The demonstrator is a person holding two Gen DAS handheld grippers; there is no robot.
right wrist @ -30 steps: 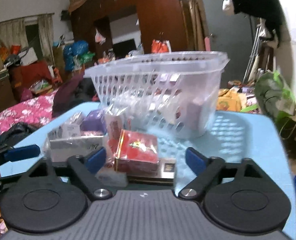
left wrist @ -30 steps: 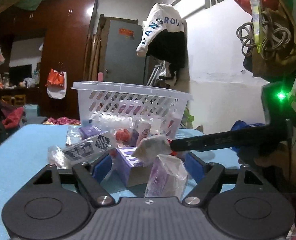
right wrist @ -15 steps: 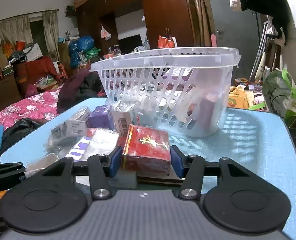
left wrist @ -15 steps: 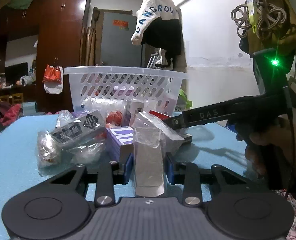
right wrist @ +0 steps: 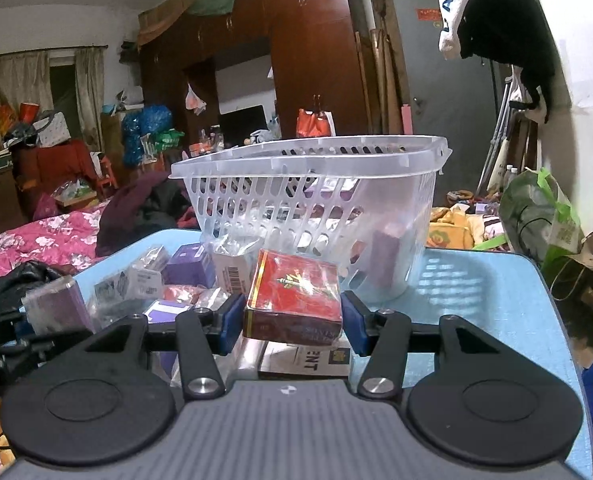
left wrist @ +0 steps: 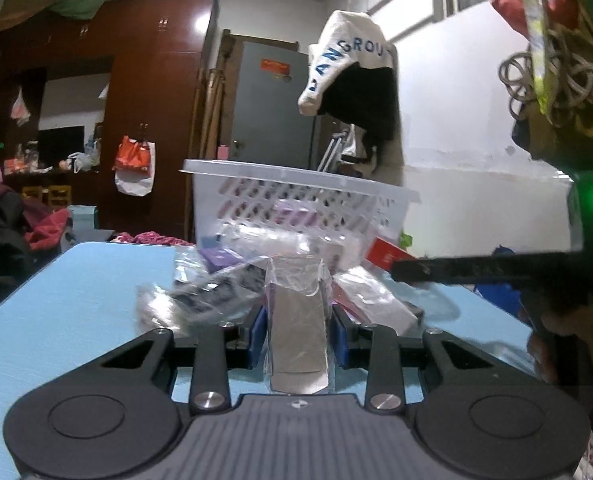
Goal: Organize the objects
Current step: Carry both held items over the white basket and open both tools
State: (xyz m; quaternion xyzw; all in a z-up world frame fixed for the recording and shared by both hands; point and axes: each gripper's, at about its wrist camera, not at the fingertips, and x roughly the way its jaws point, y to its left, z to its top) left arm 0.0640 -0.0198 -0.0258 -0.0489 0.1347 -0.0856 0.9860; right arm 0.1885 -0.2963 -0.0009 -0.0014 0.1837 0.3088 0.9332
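Blue desk surface (left wrist: 76,300) carries a loose pile of wrapped packets and small boxes, with a clear plastic slotted basket (left wrist: 296,196) standing at the far side of the pile.

Left tongs (left wrist: 298,332): clenched on a clear-wrapped packet (left wrist: 296,328). The packet stands upright between the blue pads (left wrist: 257,332), and its wrapper top rises above them. To the left of the packet lies a crumpled clear bag with dark print (left wrist: 200,300), blurred. Beyond it, near the basket wall, a purple box (left wrist: 218,258) is visible.

Right tongs (right wrist: 292,322): clenched on a red box (right wrist: 294,296) with a gold emblem on its top face. The box sits tilted, its far edge higher, held above a flat dark box with white lettering (right wrist: 308,362) lying on the desk. In this view the basket (right wrist: 308,200) stands just beyond the red box, and several items show through its slots. To the left of the red box lie a white box with a barcode (right wrist: 232,266), a purple box (right wrist: 186,266) and a clear-wrapped carton (right wrist: 136,282).

In the left wrist view the right tongs reach in from the right edge as a dark bar (left wrist: 476,270), with the red box (left wrist: 384,254) at its tip.
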